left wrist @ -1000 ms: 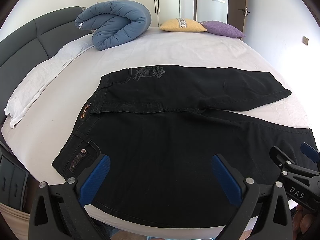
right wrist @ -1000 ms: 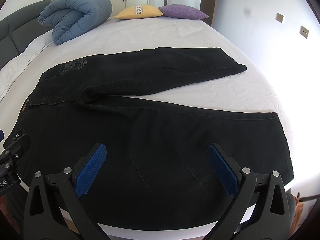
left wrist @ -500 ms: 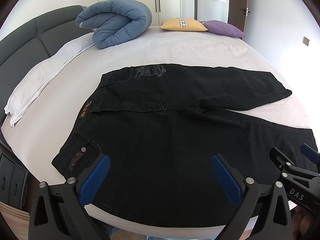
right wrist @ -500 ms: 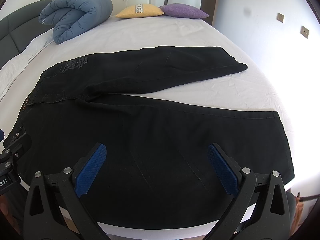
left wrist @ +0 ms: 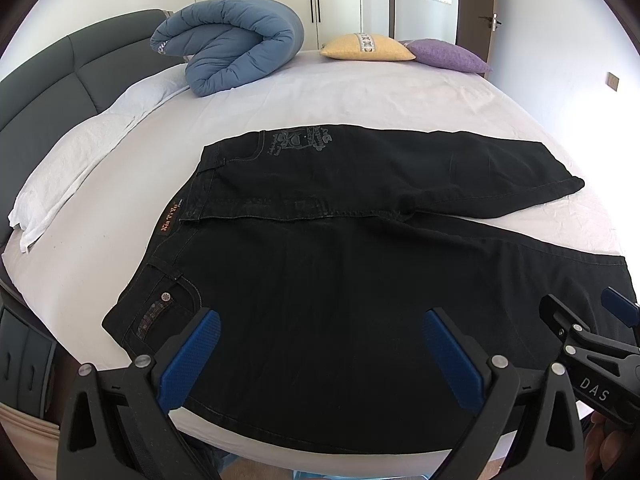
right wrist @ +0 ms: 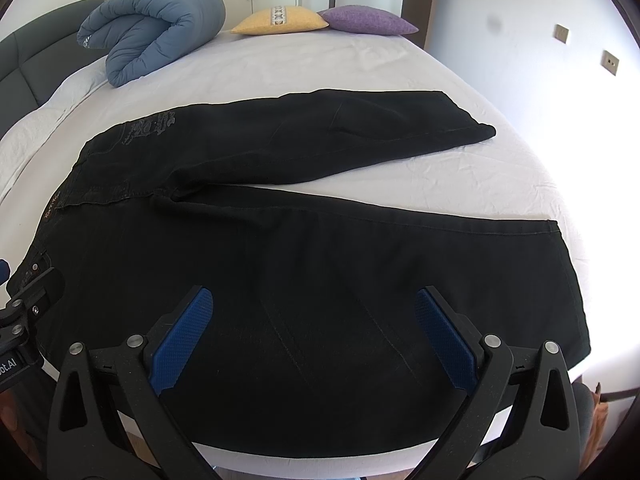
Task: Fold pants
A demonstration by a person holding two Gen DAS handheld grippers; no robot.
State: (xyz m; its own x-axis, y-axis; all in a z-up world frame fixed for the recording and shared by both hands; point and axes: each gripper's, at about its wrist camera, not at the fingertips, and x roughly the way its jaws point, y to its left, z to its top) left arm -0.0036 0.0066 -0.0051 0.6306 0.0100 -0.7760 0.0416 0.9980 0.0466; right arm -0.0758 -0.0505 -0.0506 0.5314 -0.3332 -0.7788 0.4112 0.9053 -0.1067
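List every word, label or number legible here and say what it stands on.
"DAS": on the right gripper body, seen in the left wrist view.
"ot.AI", cut off by the frame edge: on the left gripper body.
Orange waistband patch on the black pants: lettering too small to read.
Grey print on the pants: illegible.

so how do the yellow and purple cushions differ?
The yellow cushion has a patterned white strip across its middle; the purple cushion is plain. Yellow sits nearer the rolled blue duvet, purple nearer the door. Both lie flat at the bed's far edge, touching.
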